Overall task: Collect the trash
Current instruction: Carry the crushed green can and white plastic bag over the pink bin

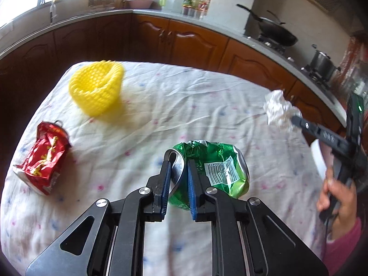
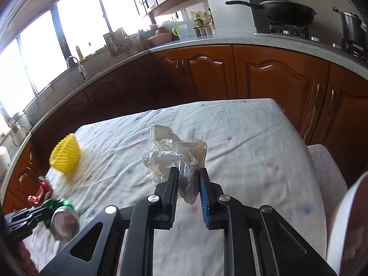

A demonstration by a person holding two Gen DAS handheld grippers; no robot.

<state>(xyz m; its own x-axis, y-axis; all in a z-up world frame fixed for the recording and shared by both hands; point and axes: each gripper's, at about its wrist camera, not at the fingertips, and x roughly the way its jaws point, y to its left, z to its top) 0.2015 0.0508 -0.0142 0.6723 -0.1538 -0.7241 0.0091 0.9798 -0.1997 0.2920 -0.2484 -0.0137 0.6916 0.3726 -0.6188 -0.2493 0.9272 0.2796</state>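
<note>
My left gripper (image 1: pixel 179 161) is shut on the rim of a crushed green can (image 1: pixel 220 170) and holds it over the table; the can also shows in the right wrist view (image 2: pixel 62 216). My right gripper (image 2: pixel 189 172) is shut on a crumpled white plastic wrapper (image 2: pixel 174 156), held above the cloth; the wrapper also shows in the left wrist view (image 1: pixel 278 109). A crushed red can (image 1: pixel 43 158) lies at the table's left. A yellow foam net sleeve (image 1: pixel 97 87) sits at the far left; it also shows in the right wrist view (image 2: pixel 65 157).
The table wears a white cloth with small flowers (image 1: pixel 184 105). Brown kitchen cabinets (image 2: pixel 264 76) and a grey counter run behind it. A wok (image 1: pixel 276 31) and a pot (image 1: pixel 322 62) stand on the stove. A white rim (image 2: pixel 340 225) shows at the right edge.
</note>
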